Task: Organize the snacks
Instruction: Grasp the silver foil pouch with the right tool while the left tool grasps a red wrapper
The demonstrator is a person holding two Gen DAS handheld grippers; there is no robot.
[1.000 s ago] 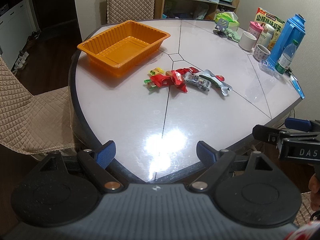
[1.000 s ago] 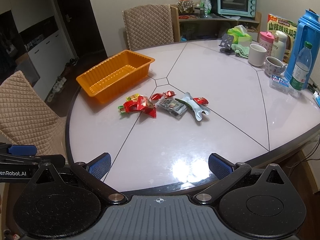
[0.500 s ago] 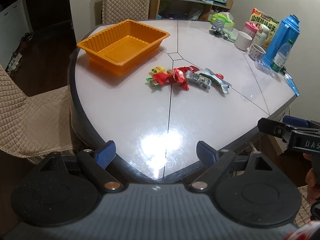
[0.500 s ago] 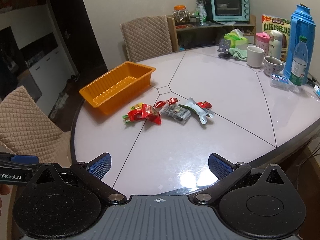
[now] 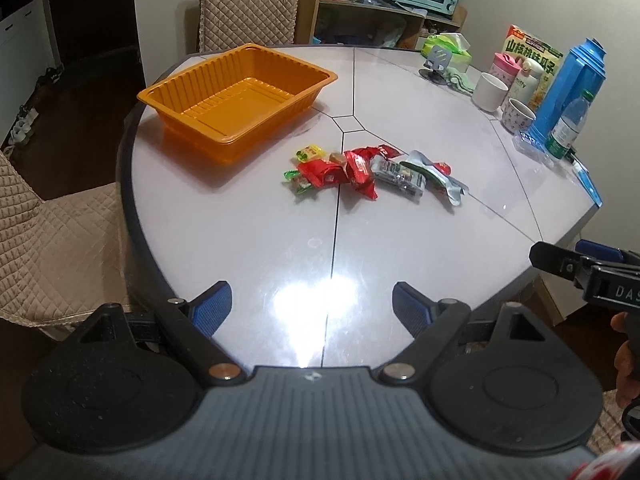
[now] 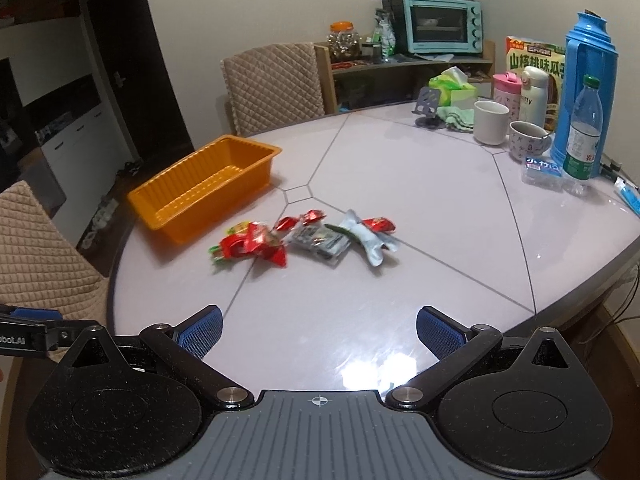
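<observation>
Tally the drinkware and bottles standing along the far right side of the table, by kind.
Mugs: 2, a white mug and a patterned mug
Tumblers: 2, a pink tumbler and a white tumbler
Blue thermos: 1
Water bottle: 1
Total: 6

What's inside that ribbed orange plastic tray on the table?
Nothing: the ribbed orange plastic tray shows only its bare floor, and the snack packets lie on the table beside it. In the right wrist view its near wall hides part of the floor.
</observation>
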